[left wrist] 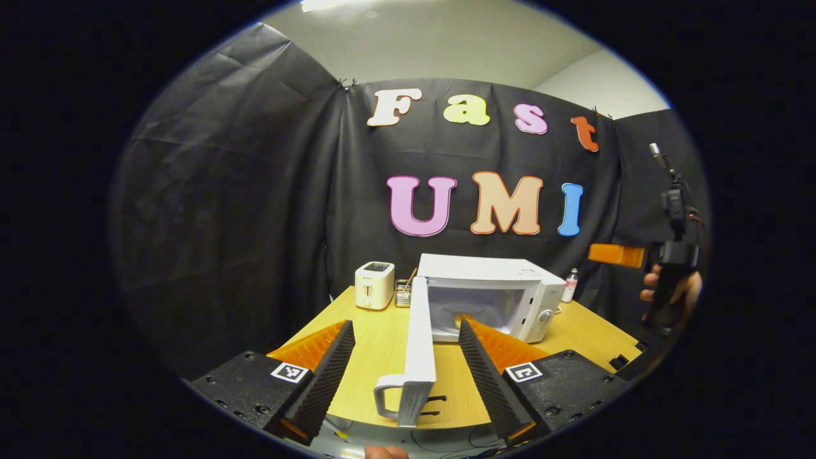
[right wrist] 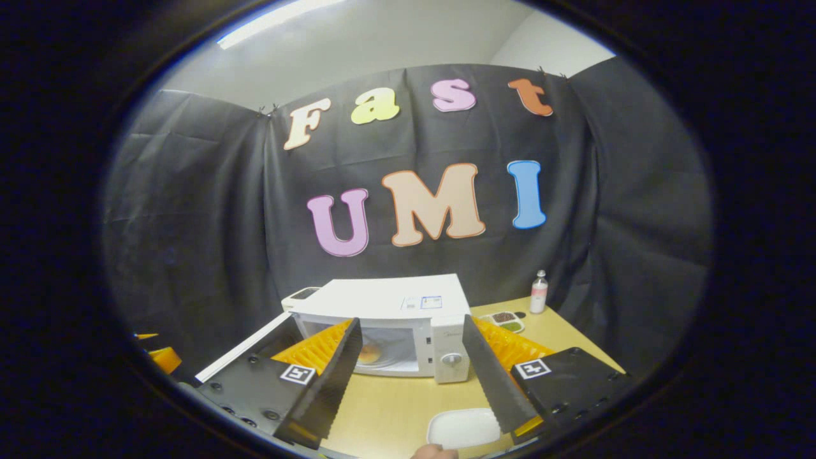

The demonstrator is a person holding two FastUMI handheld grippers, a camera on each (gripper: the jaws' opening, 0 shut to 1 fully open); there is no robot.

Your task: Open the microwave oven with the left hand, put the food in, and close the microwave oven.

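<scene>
The white microwave (left wrist: 491,290) stands on the wooden table (left wrist: 376,344) with its door (left wrist: 419,344) swung wide toward me. My left gripper (left wrist: 408,376) is open; the door's edge and handle (left wrist: 389,398) lie between its spread fingers, untouched by either. Something round and bun-like, the food (right wrist: 370,354), rests inside the cavity. Facing the microwave (right wrist: 382,306) from the front, my right gripper (right wrist: 414,382) is open and holds nothing. An empty white plate (right wrist: 464,427) lies on the table just below it. The right gripper (left wrist: 615,255) also appears raised at the far right, held by a hand (left wrist: 669,293).
A white toaster (left wrist: 374,285) and a small rack (left wrist: 403,293) stand left of the microwave. A small bottle (right wrist: 539,291) and a dish of small items (right wrist: 503,319) sit to its right, near the back of the table (right wrist: 395,408).
</scene>
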